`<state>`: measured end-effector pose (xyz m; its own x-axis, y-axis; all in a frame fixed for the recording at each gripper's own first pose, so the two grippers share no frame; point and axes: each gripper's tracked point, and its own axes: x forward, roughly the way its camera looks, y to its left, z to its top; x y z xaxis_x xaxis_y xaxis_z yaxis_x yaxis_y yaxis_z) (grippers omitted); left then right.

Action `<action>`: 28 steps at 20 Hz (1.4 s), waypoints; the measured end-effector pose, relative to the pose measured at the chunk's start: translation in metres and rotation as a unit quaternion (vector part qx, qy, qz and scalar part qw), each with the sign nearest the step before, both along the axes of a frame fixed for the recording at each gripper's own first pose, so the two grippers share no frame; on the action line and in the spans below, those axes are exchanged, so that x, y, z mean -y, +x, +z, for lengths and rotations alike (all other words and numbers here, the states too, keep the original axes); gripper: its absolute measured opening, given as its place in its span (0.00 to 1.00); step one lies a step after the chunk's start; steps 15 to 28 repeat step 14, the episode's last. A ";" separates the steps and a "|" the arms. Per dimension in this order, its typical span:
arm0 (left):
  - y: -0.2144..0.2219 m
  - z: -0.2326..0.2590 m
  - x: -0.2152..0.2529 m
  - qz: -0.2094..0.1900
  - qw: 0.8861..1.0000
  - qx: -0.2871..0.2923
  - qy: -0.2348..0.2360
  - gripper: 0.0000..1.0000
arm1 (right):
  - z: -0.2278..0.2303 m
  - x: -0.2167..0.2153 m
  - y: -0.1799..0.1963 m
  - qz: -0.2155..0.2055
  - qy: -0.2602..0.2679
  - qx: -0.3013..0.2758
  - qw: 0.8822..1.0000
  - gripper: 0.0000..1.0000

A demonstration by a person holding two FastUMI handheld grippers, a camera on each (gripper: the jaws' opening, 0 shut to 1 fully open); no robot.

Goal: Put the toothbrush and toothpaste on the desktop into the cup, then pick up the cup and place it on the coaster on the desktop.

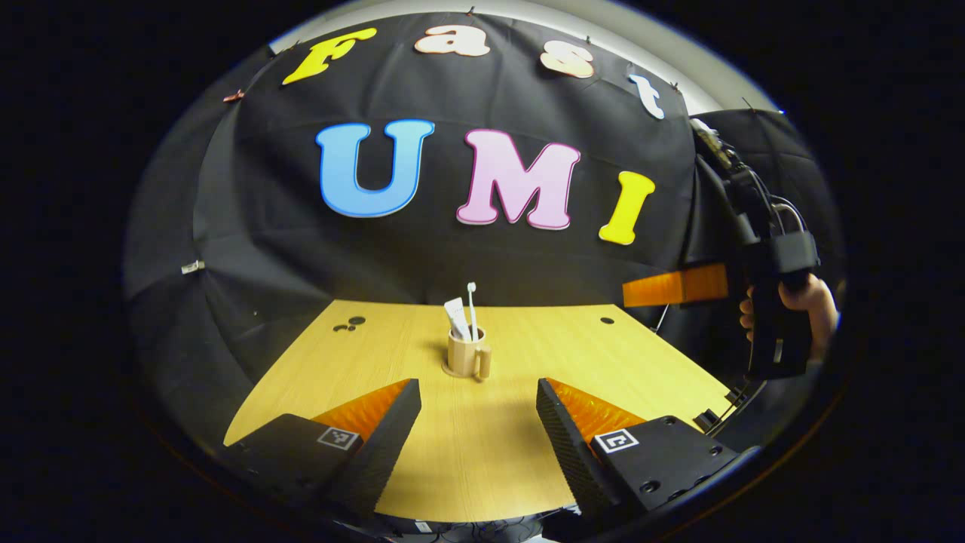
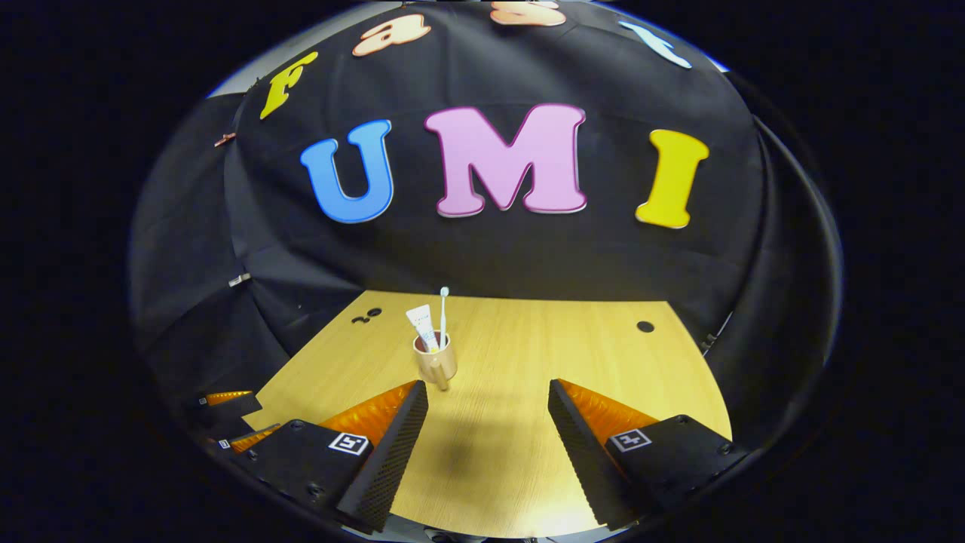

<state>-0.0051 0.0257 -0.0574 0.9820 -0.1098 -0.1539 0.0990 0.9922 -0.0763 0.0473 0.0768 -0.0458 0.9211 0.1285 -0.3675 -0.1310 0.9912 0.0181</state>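
Both tongs (image 1: pixel 478 422) (image 2: pixel 488 426) spread wide, cup (image 1: pixel 464 352) ahead, well apart

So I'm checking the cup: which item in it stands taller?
The toothbrush; its head rises above the flat-ended toothpaste tube beside it.

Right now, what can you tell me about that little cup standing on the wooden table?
The small tan cup looks like smooth plastic or ceramic, with a handle on its near side. It stands upright on a flat round coaster near the middle of the light wooden table. A white toothbrush and a white toothpaste tube lean inside it, sticking out above the rim. Neither pair of tongs touches it.
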 end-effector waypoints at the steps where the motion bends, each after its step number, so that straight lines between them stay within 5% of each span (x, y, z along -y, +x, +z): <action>1: -0.001 0.008 0.005 0.002 1.000 0.011 0.001 0.98 | 0.007 0.006 -0.008 -0.011 0.002 0.017 1.000 0.98; 12: -0.019 0.054 0.036 0.019 0.997 0.080 -0.006 0.98 | 0.009 0.017 -0.094 -0.062 0.031 0.076 0.995 0.98; 28: -0.022 0.051 0.034 0.020 0.997 0.073 -0.009 0.97 | 0.007 0.013 -0.098 -0.061 0.031 0.079 0.995 0.98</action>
